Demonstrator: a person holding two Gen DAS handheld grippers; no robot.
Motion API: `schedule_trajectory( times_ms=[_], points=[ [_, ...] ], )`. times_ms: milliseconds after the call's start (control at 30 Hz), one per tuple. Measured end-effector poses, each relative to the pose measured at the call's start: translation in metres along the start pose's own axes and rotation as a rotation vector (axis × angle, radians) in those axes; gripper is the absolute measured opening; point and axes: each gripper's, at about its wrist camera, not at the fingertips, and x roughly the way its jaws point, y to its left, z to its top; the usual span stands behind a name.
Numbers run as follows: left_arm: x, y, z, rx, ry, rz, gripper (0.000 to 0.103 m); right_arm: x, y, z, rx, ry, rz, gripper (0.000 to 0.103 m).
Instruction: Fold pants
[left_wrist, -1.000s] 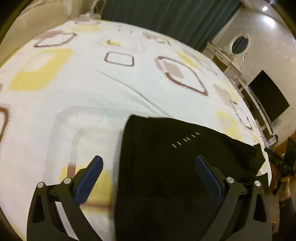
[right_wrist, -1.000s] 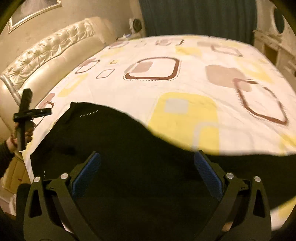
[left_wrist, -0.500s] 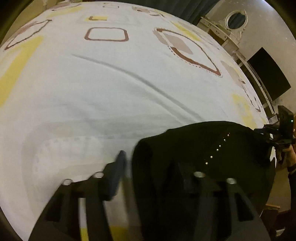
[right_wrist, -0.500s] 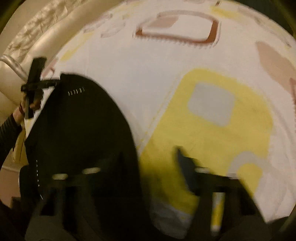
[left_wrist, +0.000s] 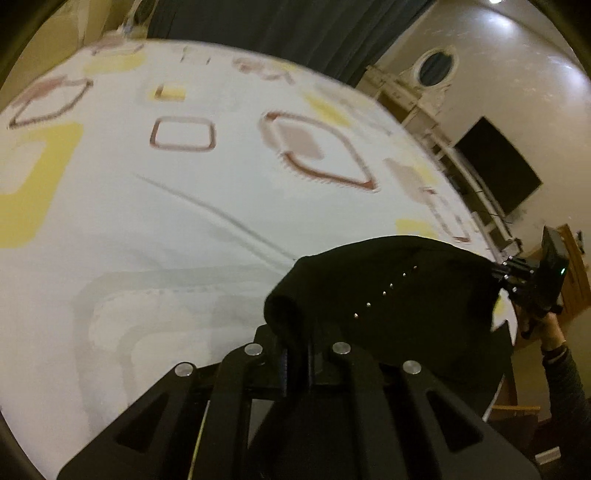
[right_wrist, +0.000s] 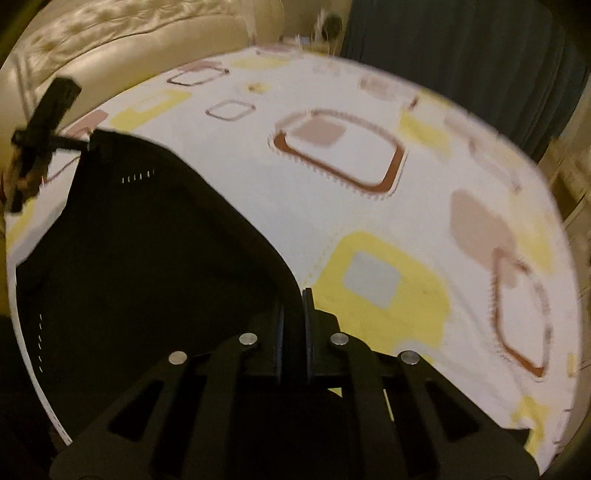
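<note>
The black pants (left_wrist: 388, 291) lie at the near edge of the bed, stretched between my two grippers. My left gripper (left_wrist: 295, 354) is shut on one corner of the cloth, which bunches up over its fingertips. My right gripper (right_wrist: 293, 321) is shut on the opposite edge of the pants (right_wrist: 147, 251). A short row of white stitches (right_wrist: 137, 180) marks the cloth. The right gripper also shows in the left wrist view (left_wrist: 532, 280), and the left gripper in the right wrist view (right_wrist: 44, 129), each at a far corner of the pants.
The bed sheet (left_wrist: 184, 206) is white with yellow and brown squares. A cream tufted headboard (right_wrist: 110, 44) stands at the far left. Dark curtains (right_wrist: 461, 48) hang behind the bed. A dresser with an oval mirror (left_wrist: 436, 70) and a black screen (left_wrist: 498, 166) line the right wall.
Both grippers were open over the pants a second ago. Both have closed on the cloth and lifted its edge off the sheet.
</note>
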Motion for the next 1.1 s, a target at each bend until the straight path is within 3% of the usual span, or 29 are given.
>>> schedule_trajectory(
  times_ms=[133, 267, 367, 500, 667, 767, 833, 867, 967, 1100],
  points=[
    [-0.034, -0.024, -0.025, 0.018, -0.043, -0.005, 0.007, -0.04, 0.038, -0.035, -0.042, -0.078, -0.039, 0.008],
    [-0.056, -0.036, -0.065, 0.001, -0.062, 0.009, 0.007, -0.063, 0.079, -0.076, -0.09, -0.099, -0.075, 0.008],
    [-0.065, -0.035, -0.099, -0.048, -0.055, 0.0, 0.007, -0.06, 0.109, -0.106, -0.138, -0.072, -0.108, 0.008],
    [-0.063, -0.036, -0.139, -0.082, -0.019, 0.001, 0.007, -0.041, 0.134, -0.145, -0.15, 0.002, -0.083, 0.008],
    [-0.043, -0.023, -0.173, -0.18, 0.039, -0.008, 0.011, -0.01, 0.145, -0.173, -0.12, 0.1, -0.076, 0.012],
    [-0.042, -0.017, -0.185, -0.243, 0.048, 0.011, 0.025, -0.012, 0.144, -0.177, -0.062, 0.088, -0.077, 0.021],
    [-0.051, -0.011, -0.196, -0.3, 0.037, 0.012, 0.044, -0.021, 0.135, -0.175, 0.009, 0.089, -0.045, 0.046],
    [-0.058, -0.01, -0.204, -0.332, 0.026, 0.001, 0.048, -0.028, 0.131, -0.175, 0.046, 0.075, -0.019, 0.06],
    [-0.075, -0.01, -0.22, -0.414, 0.0, -0.023, 0.053, -0.05, 0.116, -0.178, 0.183, 0.039, 0.06, 0.063],
    [-0.094, -0.029, -0.228, -0.501, -0.076, -0.047, 0.059, -0.064, 0.079, -0.199, 0.535, -0.005, 0.267, 0.065]
  ],
)
